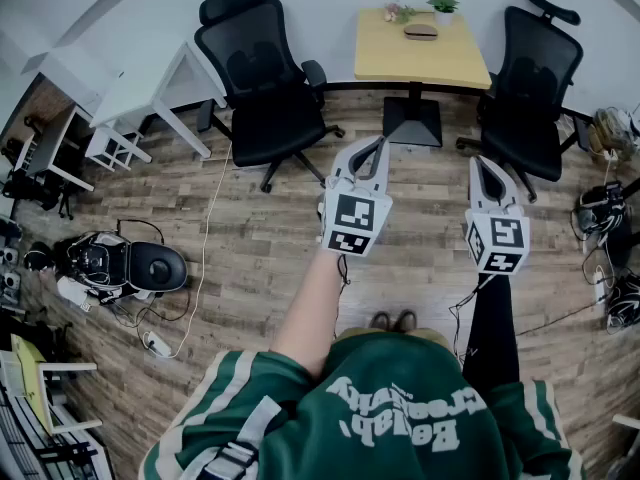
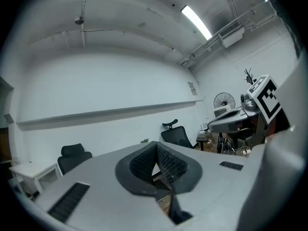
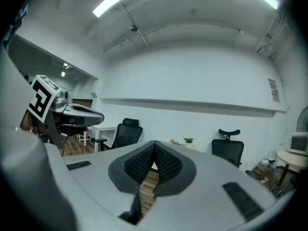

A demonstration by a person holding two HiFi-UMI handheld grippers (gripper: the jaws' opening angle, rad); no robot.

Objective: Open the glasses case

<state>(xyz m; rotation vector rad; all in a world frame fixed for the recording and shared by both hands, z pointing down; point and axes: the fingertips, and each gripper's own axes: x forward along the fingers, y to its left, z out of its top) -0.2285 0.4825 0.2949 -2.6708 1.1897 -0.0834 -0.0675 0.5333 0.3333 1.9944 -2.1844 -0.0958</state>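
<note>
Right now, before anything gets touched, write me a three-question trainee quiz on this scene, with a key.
1. True or false: the glasses case lies on the yellow table.
2. Multiple choice: the left gripper is A) shut on the case, B) shut with nothing between its jaws, C) wide open.
3. Count: how many black office chairs stand beside the table?
Key: 1 true; 2 B; 3 two, one on each side.
</note>
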